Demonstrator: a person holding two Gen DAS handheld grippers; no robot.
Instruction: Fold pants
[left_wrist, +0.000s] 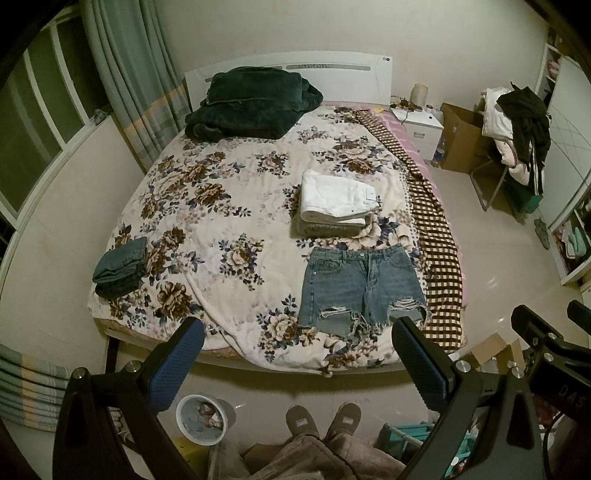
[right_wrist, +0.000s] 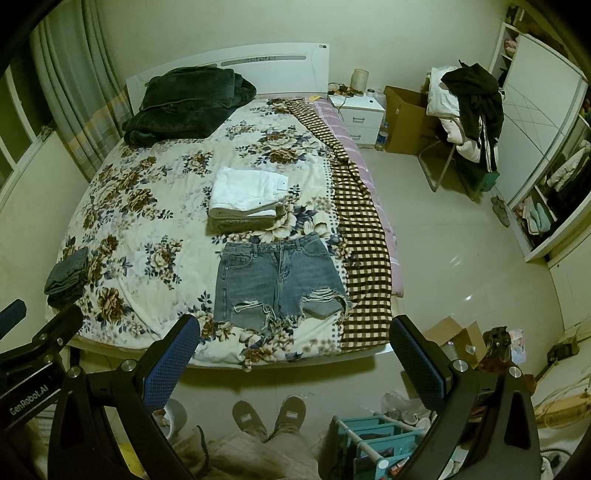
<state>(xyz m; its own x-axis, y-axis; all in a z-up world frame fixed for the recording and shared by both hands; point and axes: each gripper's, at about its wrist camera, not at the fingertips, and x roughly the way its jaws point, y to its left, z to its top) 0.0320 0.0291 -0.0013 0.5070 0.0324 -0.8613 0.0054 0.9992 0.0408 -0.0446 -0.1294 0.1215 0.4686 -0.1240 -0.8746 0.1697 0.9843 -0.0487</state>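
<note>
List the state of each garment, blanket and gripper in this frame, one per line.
Denim shorts: spread flat, unfolded, near the foot of the bed.
White pants: folded, stacked on a folded olive garment.
Dark jeans: folded, at the bed's left edge.
Green blanket: bundled loosely at the headboard.
Left gripper: open, empty, off the bed.
Right gripper: open, empty, off the bed.

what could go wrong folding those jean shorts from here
The frayed blue denim shorts lie just below the folded white pants atop a stack, so a fold toward it may topple it. The ripped hem threads could snag the open left gripper or right gripper.
</note>
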